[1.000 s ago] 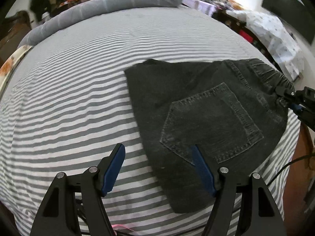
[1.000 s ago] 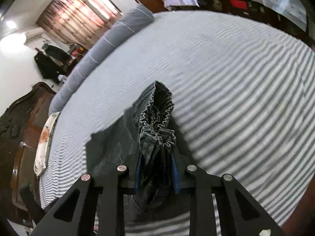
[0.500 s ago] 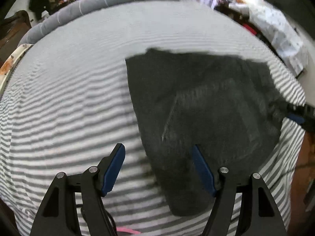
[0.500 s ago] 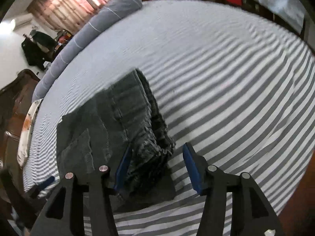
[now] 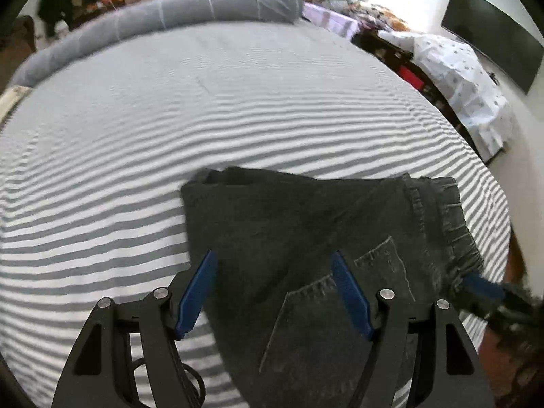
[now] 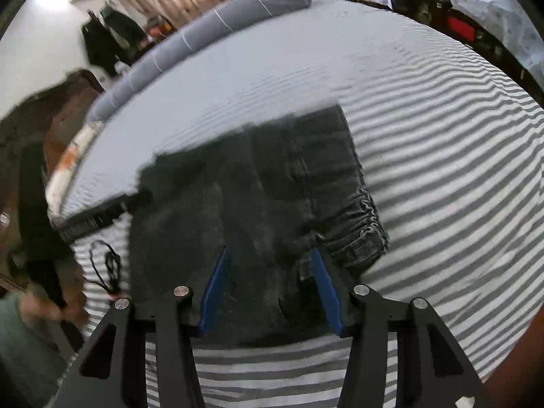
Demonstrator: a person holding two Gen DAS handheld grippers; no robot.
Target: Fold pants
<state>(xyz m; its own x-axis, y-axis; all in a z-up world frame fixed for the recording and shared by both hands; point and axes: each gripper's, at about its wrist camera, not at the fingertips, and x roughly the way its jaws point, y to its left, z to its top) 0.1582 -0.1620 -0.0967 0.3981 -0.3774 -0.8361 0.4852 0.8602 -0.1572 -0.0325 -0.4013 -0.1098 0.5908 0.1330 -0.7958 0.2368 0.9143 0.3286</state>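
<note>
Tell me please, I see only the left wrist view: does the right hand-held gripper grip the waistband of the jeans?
Observer: No. In the right wrist view the right hand-held gripper has its jaws closing, but the pads do not press the black jeans. The denim lies flat under them.
Operator: Where is the elastic waistband relative to it?
Observer: The waistband lies flat, and its gathered corner is just beside the right-side pad.
Operator: Does the near edge of the jeans hang off the bed?
Observer: No, the striped sheet shows in front of that edge.
</note>
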